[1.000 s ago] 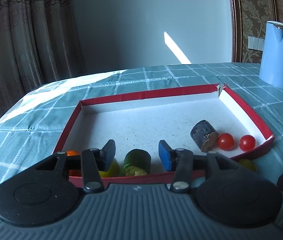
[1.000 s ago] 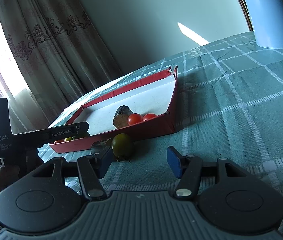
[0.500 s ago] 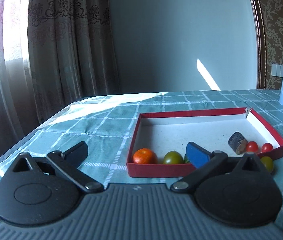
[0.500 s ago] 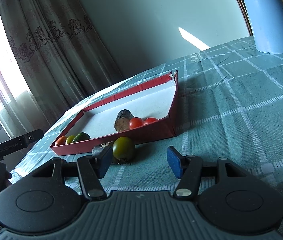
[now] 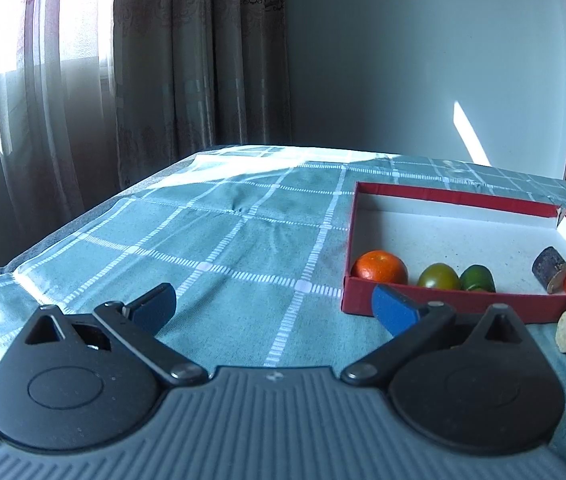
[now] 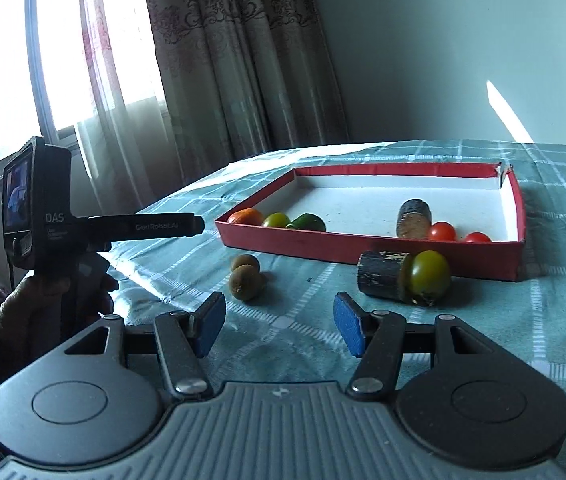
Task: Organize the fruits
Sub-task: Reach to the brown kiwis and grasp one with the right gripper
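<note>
The desk [image 6: 563, 264], under a teal checked cloth, is running off the frame on every side, and its near edge is lying hidden behind the tool bodies. The red tray [image 6: 371, 250] is sitting on it; in the left wrist view its right end is being cut off by the frame.

Inside the tray, along the near wall, an orange [image 5: 379, 266], a green tomato [image 5: 437, 276] and a darker green fruit [image 5: 477, 278] are partly screened by that wall. A bark-covered log piece [image 6: 413, 218] and two cherry tomatoes [image 6: 442, 231] are lying at the right end, the second one half hidden.

Outside, just before the tray, another log piece [image 6: 381, 274] is touching a second green tomato [image 6: 429, 276]. Two small brown fruits [image 6: 245, 276] are lying further left; what kind they are is hard to tell.

The left tongs [image 5: 273, 306] are standing spread wide and empty over bare cloth. The right tongs [image 6: 279, 324] are standing released, nothing between them. A hand [image 6: 39, 300] is gripping the left tool's handle.
</note>
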Demonstrator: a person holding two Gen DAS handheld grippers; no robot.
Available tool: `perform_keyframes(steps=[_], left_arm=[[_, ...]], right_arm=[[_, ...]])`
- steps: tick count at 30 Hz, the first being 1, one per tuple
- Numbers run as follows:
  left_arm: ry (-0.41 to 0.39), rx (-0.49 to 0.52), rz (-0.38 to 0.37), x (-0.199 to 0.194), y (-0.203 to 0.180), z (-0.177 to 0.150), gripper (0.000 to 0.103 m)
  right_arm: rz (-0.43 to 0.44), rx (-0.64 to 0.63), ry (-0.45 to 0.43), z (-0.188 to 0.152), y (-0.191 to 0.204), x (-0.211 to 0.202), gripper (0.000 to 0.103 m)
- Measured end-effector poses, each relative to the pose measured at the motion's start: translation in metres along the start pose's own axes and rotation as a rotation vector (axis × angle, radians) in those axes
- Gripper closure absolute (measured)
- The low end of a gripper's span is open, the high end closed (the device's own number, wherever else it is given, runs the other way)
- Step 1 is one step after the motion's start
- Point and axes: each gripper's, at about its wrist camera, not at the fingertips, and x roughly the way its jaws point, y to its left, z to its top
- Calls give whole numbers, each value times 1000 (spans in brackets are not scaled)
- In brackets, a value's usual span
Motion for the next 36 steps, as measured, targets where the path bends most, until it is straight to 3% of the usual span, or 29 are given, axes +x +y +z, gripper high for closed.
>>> perform_keyframes(steps=[7,36], left_arm=[[42,-32,-36,7,4,-1,0],[19,-72,-71,1,9,-1,0]], right_arm=[[-2,-36,31,3,17,14,44],[-48,-175,125,23,39,80,44]])
